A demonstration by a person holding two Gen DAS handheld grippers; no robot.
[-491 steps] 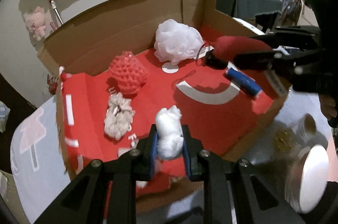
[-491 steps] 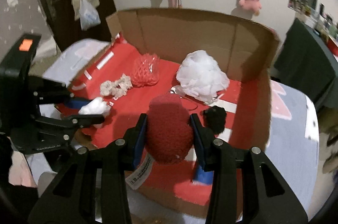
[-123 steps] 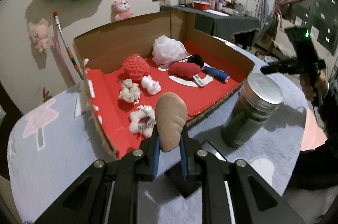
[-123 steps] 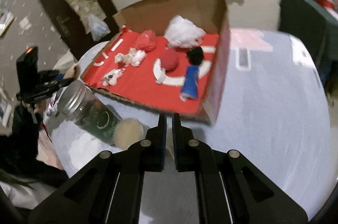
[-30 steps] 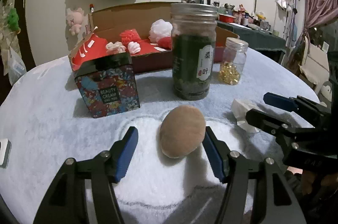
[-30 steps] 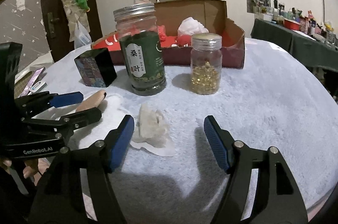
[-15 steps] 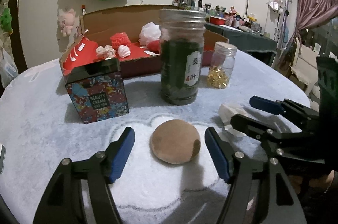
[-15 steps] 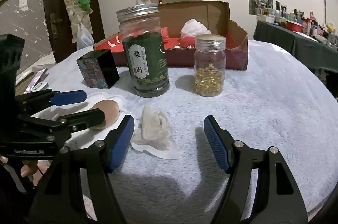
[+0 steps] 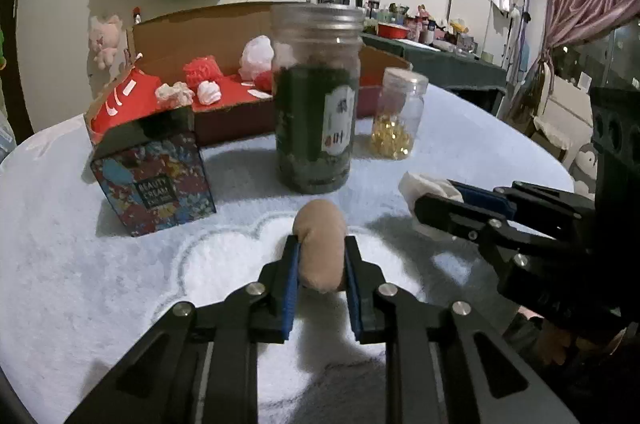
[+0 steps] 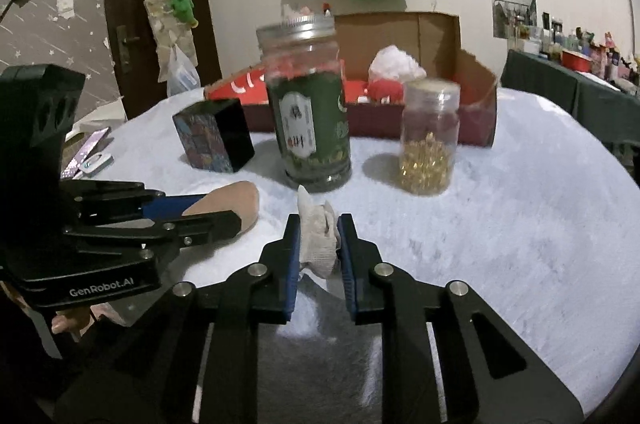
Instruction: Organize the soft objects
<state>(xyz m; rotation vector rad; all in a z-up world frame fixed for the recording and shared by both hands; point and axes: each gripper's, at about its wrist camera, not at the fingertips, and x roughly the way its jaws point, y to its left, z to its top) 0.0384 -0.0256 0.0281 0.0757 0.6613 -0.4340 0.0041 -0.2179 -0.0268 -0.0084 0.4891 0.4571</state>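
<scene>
My left gripper (image 9: 321,256) pinches the tan puff (image 9: 320,248) between its pads, low over the fluffy tablecloth (image 9: 80,264). My right gripper (image 10: 319,238) is closing, its jaws squeezing the white cloth wad (image 10: 318,236) beside it.

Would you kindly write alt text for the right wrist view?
The right tool is closing on a crumpled white cloth above a pale fluffy tabletop. To its left, the left tool grips a tan pad; behind stand a green-filled jar, a smaller jar and a red-lined cardboard box.
</scene>
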